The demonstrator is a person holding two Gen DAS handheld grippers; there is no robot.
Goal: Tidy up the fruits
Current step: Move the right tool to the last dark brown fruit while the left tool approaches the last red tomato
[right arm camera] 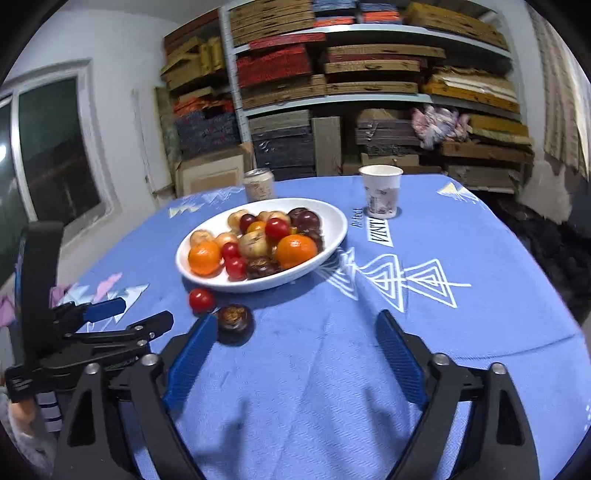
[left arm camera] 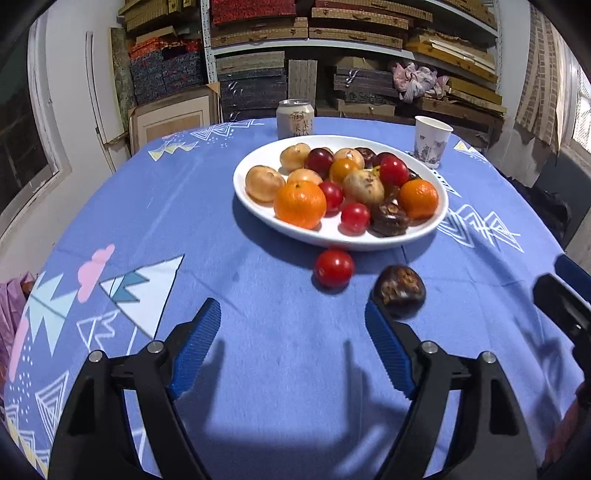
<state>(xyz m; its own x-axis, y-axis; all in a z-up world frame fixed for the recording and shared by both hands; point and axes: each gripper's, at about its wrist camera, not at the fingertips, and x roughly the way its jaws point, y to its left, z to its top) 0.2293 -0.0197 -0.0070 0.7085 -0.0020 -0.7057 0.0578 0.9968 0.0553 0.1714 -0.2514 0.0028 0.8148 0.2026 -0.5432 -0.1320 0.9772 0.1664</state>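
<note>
While both stand open and empty, left claw and right claw hover over the desk. Loose stock: tomato, dark round fruit, just before the plate. Likely light, smooth, bruisable; grip across widest girth. Round, no clear long axis.

a storeroom: metal shelves stacked with flat boxes (cardboard, patterned) behind a clothed table.
</note>
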